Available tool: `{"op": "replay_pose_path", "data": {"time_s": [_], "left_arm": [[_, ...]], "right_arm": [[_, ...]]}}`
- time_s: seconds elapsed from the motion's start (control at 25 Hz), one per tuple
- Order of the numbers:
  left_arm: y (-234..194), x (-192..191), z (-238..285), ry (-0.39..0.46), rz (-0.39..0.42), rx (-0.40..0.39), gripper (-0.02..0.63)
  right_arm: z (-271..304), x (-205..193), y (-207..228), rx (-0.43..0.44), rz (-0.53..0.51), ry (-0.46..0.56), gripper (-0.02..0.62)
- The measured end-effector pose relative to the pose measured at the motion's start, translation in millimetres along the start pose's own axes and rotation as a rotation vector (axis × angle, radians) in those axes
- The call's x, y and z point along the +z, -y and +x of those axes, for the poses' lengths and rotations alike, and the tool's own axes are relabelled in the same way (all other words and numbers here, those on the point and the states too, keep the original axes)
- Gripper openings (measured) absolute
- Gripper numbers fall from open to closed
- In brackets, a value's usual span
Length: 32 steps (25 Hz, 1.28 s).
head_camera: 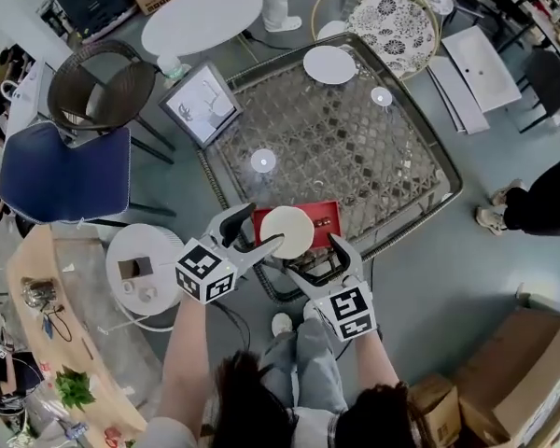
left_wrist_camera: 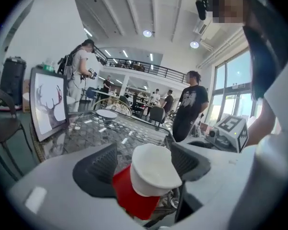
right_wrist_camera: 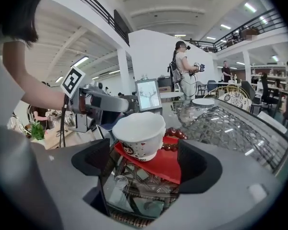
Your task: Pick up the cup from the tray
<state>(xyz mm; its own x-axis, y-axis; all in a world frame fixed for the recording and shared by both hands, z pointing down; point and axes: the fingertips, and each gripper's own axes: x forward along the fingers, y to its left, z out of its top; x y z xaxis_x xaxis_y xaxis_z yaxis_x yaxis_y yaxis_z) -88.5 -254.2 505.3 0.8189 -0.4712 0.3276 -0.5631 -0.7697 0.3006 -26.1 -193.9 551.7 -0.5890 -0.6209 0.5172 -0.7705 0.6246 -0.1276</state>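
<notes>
A white cup (head_camera: 287, 231) with a small printed pattern stands on a red tray (head_camera: 325, 215) at the near edge of the glass-topped wicker table (head_camera: 355, 157). My left gripper (head_camera: 252, 233) comes at it from the left, open, its tips at the cup's left side. In the left gripper view the cup (left_wrist_camera: 153, 171) fills the space between the jaws over the tray (left_wrist_camera: 129, 195); the right jaw looks close to it, and a gap shows on the left. My right gripper (head_camera: 319, 259) stands open just short of the tray, the cup (right_wrist_camera: 139, 135) ahead of it.
Small dark red round things (right_wrist_camera: 175, 133) lie on the tray behind the cup. Farther back on the table are a white plate (head_camera: 329, 64), a framed picture (head_camera: 203, 103) and two small white discs (head_camera: 263, 161). A round white side table (head_camera: 145, 267) stands at my left.
</notes>
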Motion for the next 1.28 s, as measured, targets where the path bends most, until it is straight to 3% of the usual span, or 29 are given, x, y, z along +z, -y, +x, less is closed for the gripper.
{"op": "replay_pose_path", "data": {"time_s": [0.16,0.28,0.4,0.52,0.6,0.72,0.88,1.0,1.16,1.28], "left_arm": [[9.1,-5.8,29.4,-0.039,-0.046,-0.2,0.339],[12.3,-5.6,43.3,-0.026,-0.083,-0.25,0.338],[9.0,-2.9,48.8,0.027,-0.108,-0.24,0.336],[-0.9,2.6,48.0,0.138,-0.194,-0.192,0.303],[-7.6,3.3,46.6,0.189,-0.226,-0.133,0.22],[-11.1,2.9,45.4,0.214,-0.224,-0.071,0.157],[-4.8,2.7,41.6,0.23,-0.211,-0.06,0.167],[17.2,-0.6,35.8,0.18,-0.144,-0.213,0.318],[29.3,-21.4,29.9,0.004,0.078,-0.329,0.328],[33.1,-22.6,27.2,0.0,0.068,-0.361,0.333]], "right_arm": [[15.6,1.4,-1.0,-0.014,-0.01,0.036,0.449],[24.6,4.0,-0.1,-0.015,-0.011,0.062,0.44],[30.2,4.5,3.3,-0.003,-0.038,0.07,0.434],[37.1,3.9,3.6,0.002,-0.053,0.072,0.433],[39.7,3.1,2.6,0.002,-0.054,0.075,0.434],[40.9,2.8,3.2,0.008,-0.079,0.065,0.438],[42.3,2.3,1.6,0.03,-0.097,0.046,0.442],[38.7,-0.7,0.0,0.105,-0.129,0.034,0.442],[37.4,-2.7,-0.8,0.212,-0.191,0.006,0.442],[34.8,-4.8,0.4,0.27,-0.203,-0.012,0.44]]}}
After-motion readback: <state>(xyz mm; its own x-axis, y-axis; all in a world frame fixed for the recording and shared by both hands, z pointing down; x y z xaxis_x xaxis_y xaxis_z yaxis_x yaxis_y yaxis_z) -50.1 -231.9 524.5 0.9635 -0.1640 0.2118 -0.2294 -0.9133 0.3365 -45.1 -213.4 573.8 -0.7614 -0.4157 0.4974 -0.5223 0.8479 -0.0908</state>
